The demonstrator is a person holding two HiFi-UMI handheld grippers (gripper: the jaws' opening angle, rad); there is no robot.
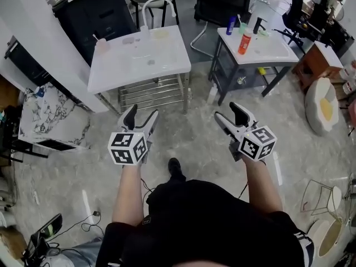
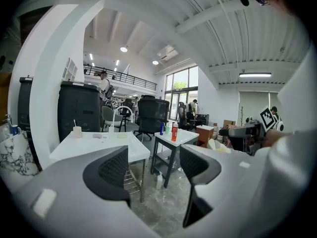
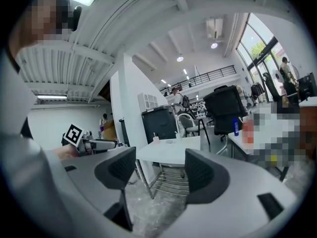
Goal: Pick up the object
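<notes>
My left gripper [image 1: 142,111] and right gripper [image 1: 227,110] hang side by side at waist height over the floor, both open with nothing between the jaws. Ahead stands a white table [image 1: 139,65] carrying a cup with a straw [image 1: 102,44] and a few small items. To its right, a smaller table [image 1: 270,50] holds a red-orange bottle [image 1: 245,40] and a blue bottle [image 1: 231,25]. In the left gripper view the gripper [image 2: 154,165] frames both tables and the red bottle [image 2: 174,132]. The right gripper [image 3: 159,168] looks at the white table [image 3: 168,150].
A black cabinet [image 1: 97,13] and office chairs [image 1: 219,1] stand behind the tables. A white bottle [image 1: 212,95] sits on the floor between them. A marble-patterned slab [image 1: 53,115] lies at left, a round cushion [image 1: 322,107] at right. Cables trail near my feet.
</notes>
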